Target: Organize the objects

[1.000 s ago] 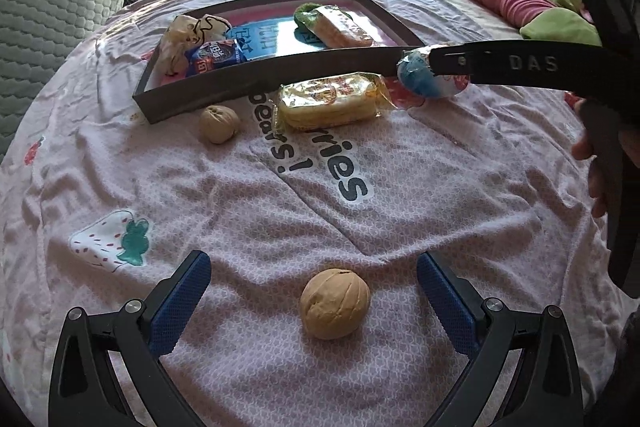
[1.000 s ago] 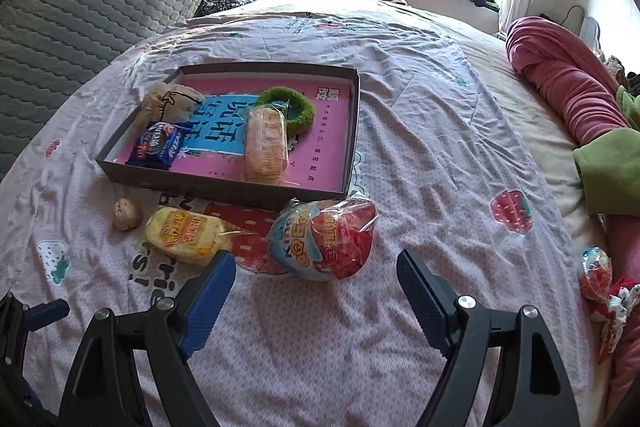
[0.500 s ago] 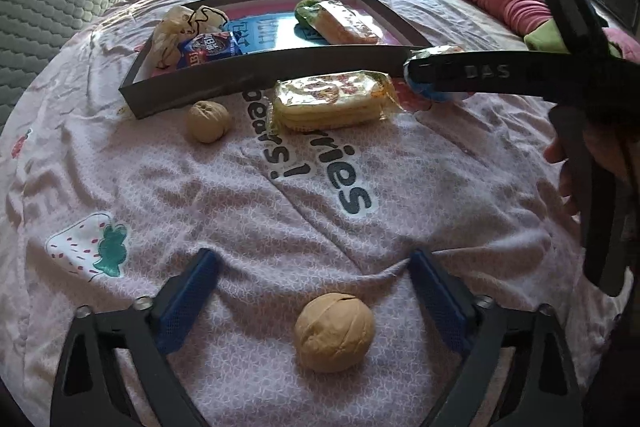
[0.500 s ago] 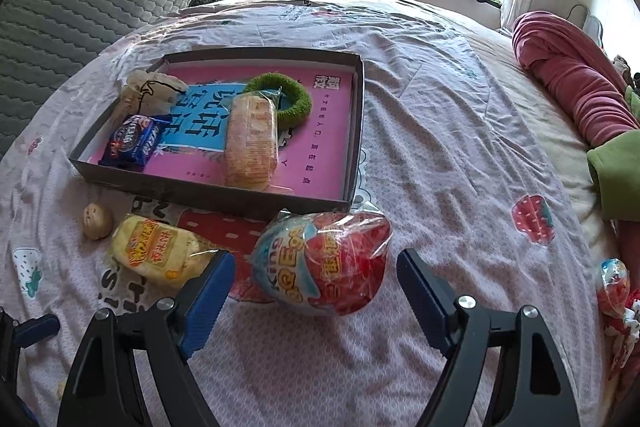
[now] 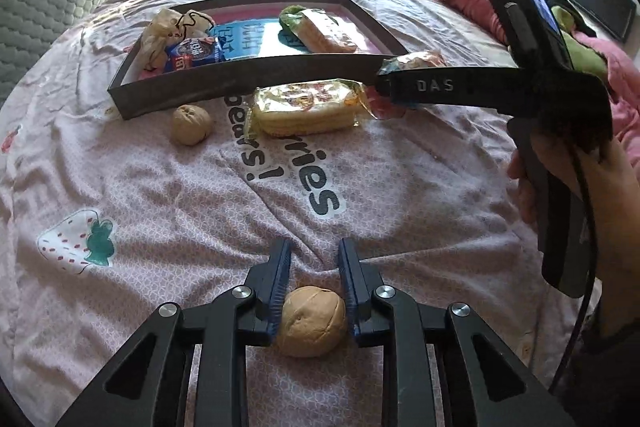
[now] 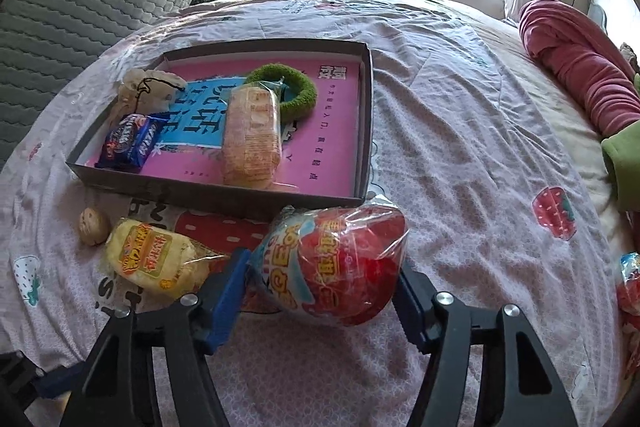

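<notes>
On bedsheet point(image 5: 160, 187): left claw point(image 5: 313, 263) pinching walnut point(image 5: 312, 321); right claw point(image 6: 322, 291) clamping wrapped toy egg point(image 6: 336, 263) beside tray point(image 6: 224, 197).

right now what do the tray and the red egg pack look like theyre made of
Tray: looks like grey cardboard, matte, with thin straight walls and a printed pink liner; possibly a box lid. Red egg pack: clear glossy plastic film, crinkled with shiny highlights, over a red and blue printed shell, likely plastic.

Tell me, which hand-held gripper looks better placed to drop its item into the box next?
Probably the right hand-held gripper: its wrapped toy egg sits right against the box. The left one grips a walnut farther back.
</notes>
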The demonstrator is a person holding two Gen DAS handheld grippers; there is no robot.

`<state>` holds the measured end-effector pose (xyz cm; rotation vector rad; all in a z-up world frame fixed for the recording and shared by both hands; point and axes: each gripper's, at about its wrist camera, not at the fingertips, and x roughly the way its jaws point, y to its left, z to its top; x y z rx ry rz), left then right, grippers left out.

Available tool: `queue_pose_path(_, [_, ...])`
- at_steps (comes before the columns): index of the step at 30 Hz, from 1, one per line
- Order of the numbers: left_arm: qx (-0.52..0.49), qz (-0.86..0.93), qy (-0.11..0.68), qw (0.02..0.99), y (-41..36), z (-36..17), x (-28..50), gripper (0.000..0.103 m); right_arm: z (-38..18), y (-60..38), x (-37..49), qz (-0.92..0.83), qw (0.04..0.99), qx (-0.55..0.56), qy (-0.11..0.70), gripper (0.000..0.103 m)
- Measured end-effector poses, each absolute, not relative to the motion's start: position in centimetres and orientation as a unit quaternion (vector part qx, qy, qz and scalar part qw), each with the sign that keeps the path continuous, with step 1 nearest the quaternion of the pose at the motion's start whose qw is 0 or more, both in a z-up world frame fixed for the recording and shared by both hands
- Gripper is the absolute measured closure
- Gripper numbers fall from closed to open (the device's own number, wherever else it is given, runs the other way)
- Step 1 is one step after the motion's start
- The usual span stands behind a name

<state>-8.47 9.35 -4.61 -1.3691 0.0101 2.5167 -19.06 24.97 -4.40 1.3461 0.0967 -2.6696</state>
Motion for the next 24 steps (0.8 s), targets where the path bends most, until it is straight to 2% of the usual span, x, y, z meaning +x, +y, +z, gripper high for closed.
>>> queue_pose_path(2, [-0.47, 0.872, -0.005, 0.138, 9.1, -4.5, -8.4, 0.08, -4.1, 24.9, -18.8, -0.891, 0.077, 0.446, 0.03, 0.037])
queue_pose_path(3, [-0.468, 0.873, -0.005, 0.136, 9.0, -4.4, -8.3, 0.101, -4.0, 24.9, -18.7, -0.892, 0.078, 0.445, 0.028, 0.037])
queue_pose_path(24, [-0.465, 0.878, -0.007, 0.116, 6.7, -2.6, -8.0, 0.102, 0.3, 23.8, -15.9, -0.904, 0.09, 0.416, 0.035, 0.037])
